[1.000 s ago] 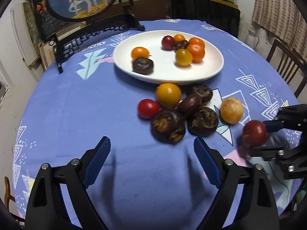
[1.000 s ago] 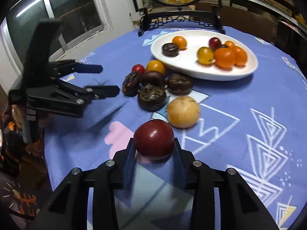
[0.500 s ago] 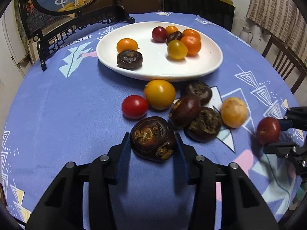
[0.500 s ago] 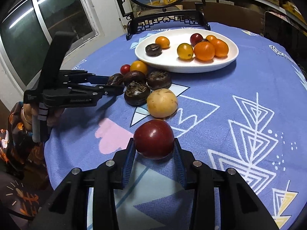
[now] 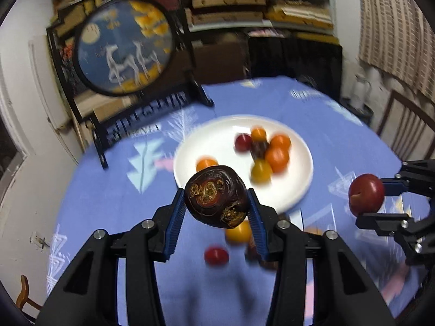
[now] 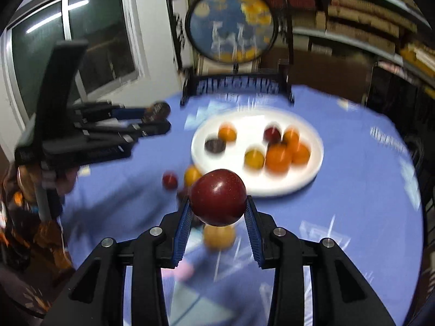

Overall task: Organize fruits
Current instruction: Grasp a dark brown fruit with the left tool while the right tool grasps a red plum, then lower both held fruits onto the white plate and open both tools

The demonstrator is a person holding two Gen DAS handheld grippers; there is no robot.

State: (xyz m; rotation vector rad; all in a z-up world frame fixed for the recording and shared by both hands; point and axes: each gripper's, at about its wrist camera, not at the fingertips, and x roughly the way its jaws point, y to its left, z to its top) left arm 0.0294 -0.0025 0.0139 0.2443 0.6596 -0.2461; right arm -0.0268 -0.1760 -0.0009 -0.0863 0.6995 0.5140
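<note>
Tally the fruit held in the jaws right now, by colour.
Brown fruit: 1
Red fruit: 1
Total: 2

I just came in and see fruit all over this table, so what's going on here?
A person is sorting fruit with a handheld gripper in each hand. The left gripper has its jaws clamped on a dark brown wrinkled fruit, and the right gripper grips a dark red fruit. Both fruits are off the blue tablecloth, in front of the white plate, which already carries several orange, yellow and dark fruits. A few more pieces lie loose on the cloth.
</note>
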